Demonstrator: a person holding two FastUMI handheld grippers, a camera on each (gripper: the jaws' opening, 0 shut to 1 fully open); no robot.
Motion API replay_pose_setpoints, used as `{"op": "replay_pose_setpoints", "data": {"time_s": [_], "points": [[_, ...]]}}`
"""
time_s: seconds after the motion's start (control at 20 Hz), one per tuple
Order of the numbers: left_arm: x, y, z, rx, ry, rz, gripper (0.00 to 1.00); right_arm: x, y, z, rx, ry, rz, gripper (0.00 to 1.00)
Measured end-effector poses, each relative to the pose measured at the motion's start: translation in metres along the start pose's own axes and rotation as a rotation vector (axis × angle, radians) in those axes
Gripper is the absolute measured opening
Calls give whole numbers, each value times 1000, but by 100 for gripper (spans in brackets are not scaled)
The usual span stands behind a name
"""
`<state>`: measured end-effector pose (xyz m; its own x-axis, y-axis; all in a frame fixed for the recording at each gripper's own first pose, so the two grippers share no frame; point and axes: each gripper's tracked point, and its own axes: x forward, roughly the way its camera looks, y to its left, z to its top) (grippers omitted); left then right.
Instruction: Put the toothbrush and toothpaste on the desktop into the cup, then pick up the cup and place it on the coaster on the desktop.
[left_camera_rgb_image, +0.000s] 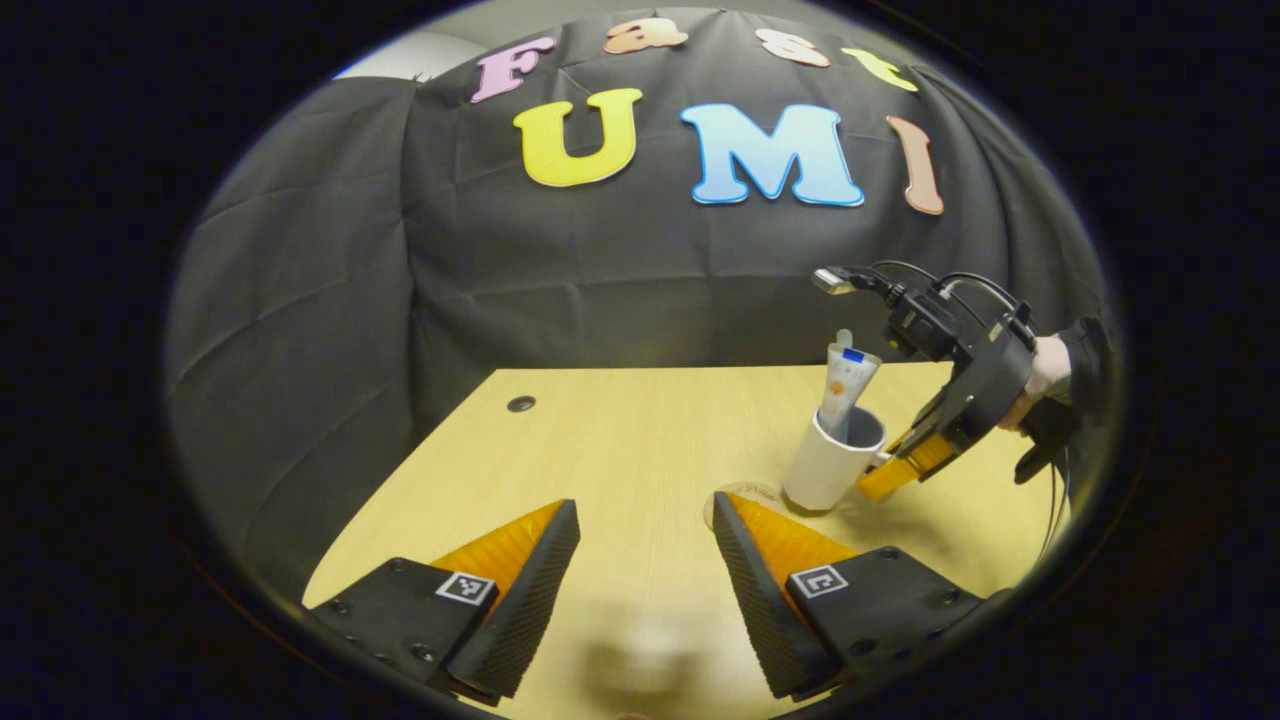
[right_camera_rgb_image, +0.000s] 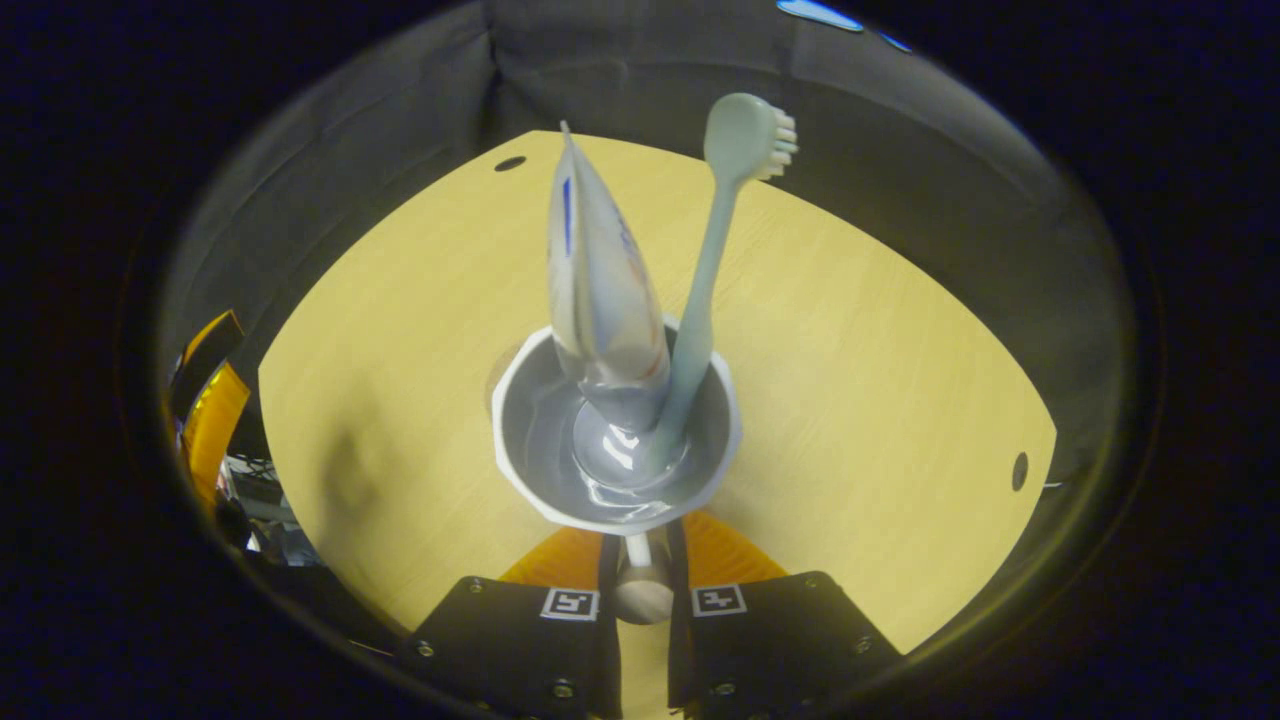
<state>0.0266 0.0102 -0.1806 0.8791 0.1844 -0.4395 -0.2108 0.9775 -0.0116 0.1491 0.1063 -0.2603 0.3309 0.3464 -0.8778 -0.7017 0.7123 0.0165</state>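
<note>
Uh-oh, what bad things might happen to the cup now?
1. The right gripper holds the white cup only by its handle, so the cup might swing or slip.
2. The toothpaste tube and toothbrush stand tall and lean out of the cup; a jerk could tip them out.
3. The coaster peeks out beside the cup, so the cup might land half off it.

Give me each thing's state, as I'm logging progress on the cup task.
White ceramic cup: upright, gripped by its handle, partly on the coaster.
Toothpaste tube: standing in cup.
Pale green toothbrush: in cup, bristles up.
Round coaster: flat on desktop.
Right gripper: shut on handle.
Left gripper: open.
</note>
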Motion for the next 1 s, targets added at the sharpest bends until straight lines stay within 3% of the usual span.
{"op": "replay_pose_setpoints", "data": {"time_s": [0.6, 0.9, 1.0], "points": [[-14, 52, -13, -25, 19, 80, 92, 27, 46, 34, -83, 19, 25, 19], [-18, 62, -13, -29, 23, 77, 92, 44, 66, 40, -101, 50, -10, 18], [-16, 60, -12, -23, 22, 65, 92, 39, 70, 43, -95, 56, -14, 22]]}}
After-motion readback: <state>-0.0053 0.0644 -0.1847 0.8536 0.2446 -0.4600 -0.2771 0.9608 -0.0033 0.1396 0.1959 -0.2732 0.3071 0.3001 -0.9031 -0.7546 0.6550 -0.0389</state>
